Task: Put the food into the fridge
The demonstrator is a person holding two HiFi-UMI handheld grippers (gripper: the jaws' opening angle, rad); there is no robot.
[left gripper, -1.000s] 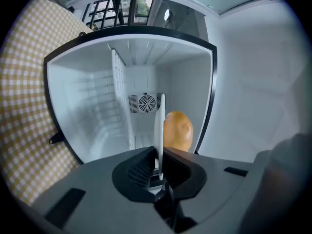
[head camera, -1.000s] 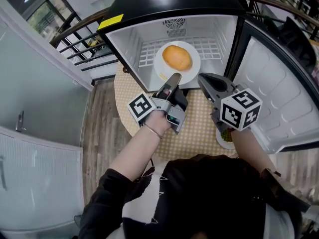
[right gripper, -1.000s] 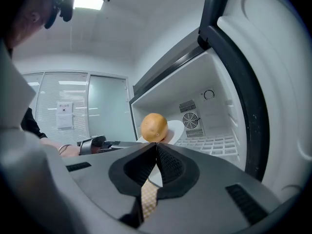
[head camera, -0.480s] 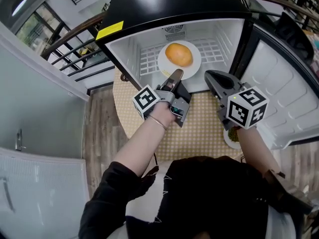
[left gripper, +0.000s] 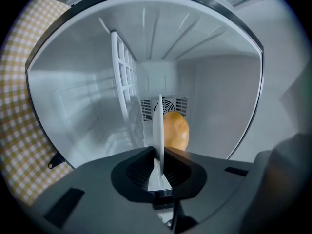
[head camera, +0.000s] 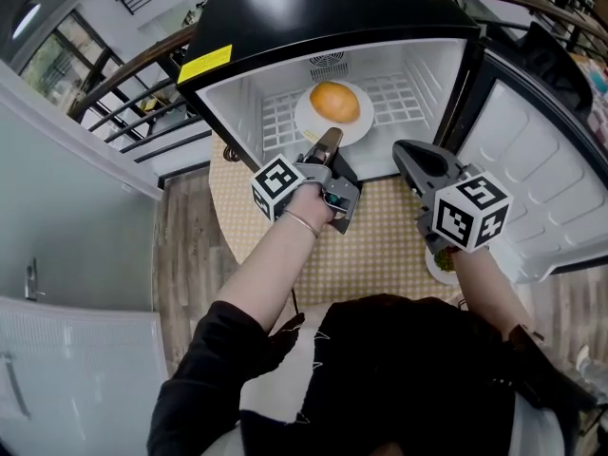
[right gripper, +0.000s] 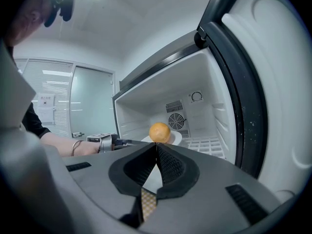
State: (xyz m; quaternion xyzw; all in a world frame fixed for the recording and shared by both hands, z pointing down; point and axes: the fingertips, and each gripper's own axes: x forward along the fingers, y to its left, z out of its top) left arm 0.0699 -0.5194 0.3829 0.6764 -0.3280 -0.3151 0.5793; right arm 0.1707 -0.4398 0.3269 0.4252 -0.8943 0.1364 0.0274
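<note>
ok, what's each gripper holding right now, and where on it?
Left gripper clamps the white plate by its near rim, food on it. Right gripper: jaws together, nothing held.

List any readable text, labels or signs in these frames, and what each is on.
No text can be read.
Yellow label on the fridge top edge: print too small.
Wall notice: blurred.
Round mark on the fridge's back wall: a symbol, unreadable.
Marker cubes: square patterns, no words.
</note>
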